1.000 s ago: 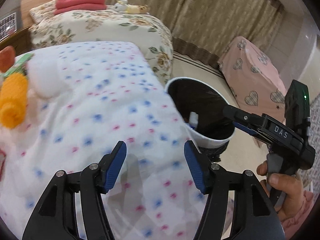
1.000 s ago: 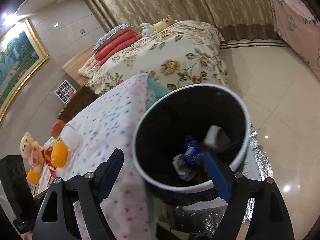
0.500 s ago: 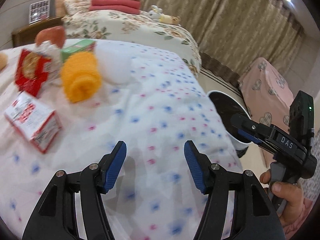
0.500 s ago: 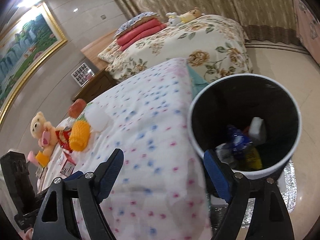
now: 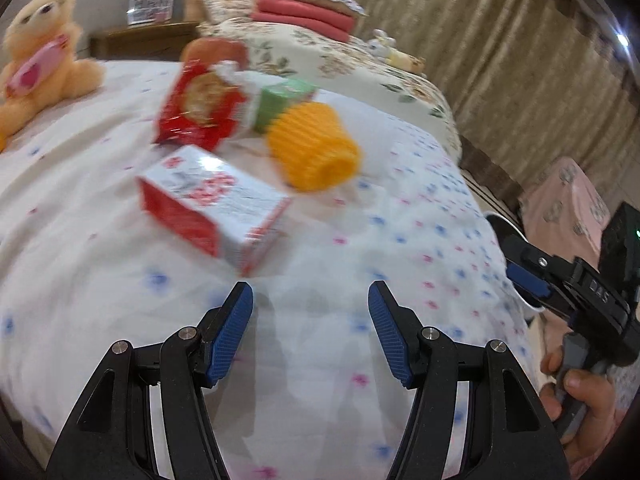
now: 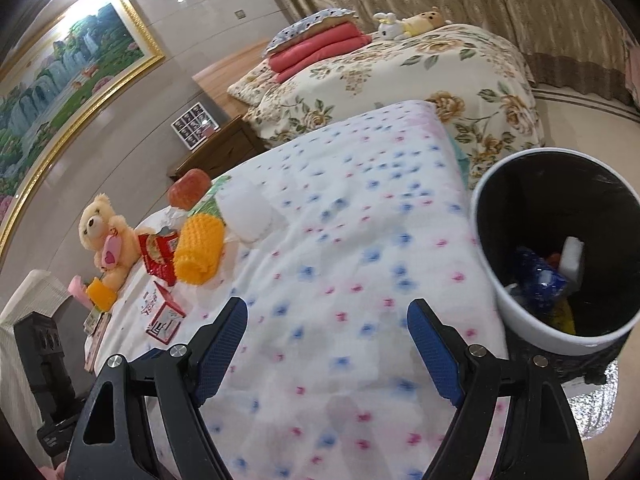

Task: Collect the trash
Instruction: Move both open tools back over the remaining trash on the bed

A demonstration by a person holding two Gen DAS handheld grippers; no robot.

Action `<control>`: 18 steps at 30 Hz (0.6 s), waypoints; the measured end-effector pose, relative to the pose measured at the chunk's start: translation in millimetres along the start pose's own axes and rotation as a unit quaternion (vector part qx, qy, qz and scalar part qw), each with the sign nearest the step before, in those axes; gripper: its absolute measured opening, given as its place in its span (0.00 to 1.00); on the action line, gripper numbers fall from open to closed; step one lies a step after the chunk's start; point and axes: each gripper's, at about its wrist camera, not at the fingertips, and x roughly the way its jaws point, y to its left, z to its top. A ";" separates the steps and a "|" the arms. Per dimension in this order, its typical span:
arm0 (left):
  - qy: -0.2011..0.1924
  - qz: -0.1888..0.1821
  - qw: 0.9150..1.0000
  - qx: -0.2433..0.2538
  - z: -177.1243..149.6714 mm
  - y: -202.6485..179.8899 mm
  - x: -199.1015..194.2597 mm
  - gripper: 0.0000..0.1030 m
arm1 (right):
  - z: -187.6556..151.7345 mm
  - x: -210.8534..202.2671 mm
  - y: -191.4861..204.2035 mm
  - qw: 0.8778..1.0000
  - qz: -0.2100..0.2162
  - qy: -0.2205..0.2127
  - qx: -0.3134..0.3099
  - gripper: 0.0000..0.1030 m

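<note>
"How far along was the trash collecting?"

"Partly done, I'd say. The bin (image 6: pixel 556 248) beside the bed (image 6: pixel 360 240) already held a blue wrapper (image 6: pixel 538 276) and a white piece (image 6: pixel 573 258). Left on the bed were a red-and-white carton (image 5: pixel 212 204), a red snack bag (image 5: pixel 200 104) and a green box (image 5: pixel 282 100), clustered by an orange roll (image 5: pixel 316 146) and a teddy bear (image 5: pixel 40 60)."

"And the claws?"

"Both empty. The left claw (image 5: pixel 310 334) stood partly open above the quilt, just short of the carton. The right claw (image 6: pixel 326 354) gaped wider, over bare quilt between the clutter and the bin."

"So what remained?"

"Judging by that, several more pickups, the carton likely first."
</note>
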 end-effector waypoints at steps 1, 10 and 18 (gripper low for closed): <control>0.001 0.006 1.000 -0.009 2.1 6.5 1.3 0.59 | -0.1 2.0 2.6 1.000 0.003 0.002 -0.001 0.81; 0.001 0.037 0.999 -0.012 16.0 26.7 10.1 0.59 | 1.3 25.6 30.9 0.999 0.023 0.021 -0.022 0.81; -0.007 0.065 0.998 -0.021 27.3 59.6 6.3 0.59 | 2.4 48.0 55.1 0.998 0.041 0.038 -0.038 0.81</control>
